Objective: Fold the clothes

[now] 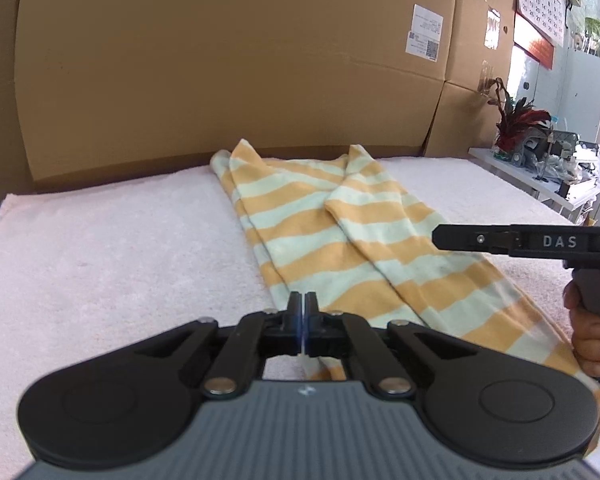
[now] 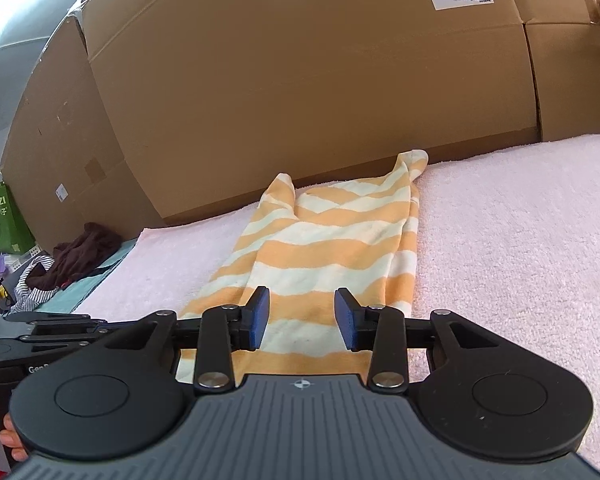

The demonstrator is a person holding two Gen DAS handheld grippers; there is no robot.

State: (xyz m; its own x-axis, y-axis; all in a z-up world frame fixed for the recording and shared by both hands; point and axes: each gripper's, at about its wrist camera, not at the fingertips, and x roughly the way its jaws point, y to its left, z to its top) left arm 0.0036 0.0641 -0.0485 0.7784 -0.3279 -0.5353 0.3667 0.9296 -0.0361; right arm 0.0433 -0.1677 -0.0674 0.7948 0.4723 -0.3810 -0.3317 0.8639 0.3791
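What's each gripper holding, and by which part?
Left gripper is shut on the shirt's near edge, at its left corner. Right gripper is open above the shirt's near end and holds nothing.

A pale pink towelling surface (image 2: 520,240) carries a folded yellow-and-white striped garment (image 2: 332,248) lying lengthwise along it.

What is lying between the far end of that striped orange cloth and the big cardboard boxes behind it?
Nothing but a thin strip of the pink towel. In the right wrist view, the striped cloth nearly reaches the cardboard boxes, its far corners almost at their base.
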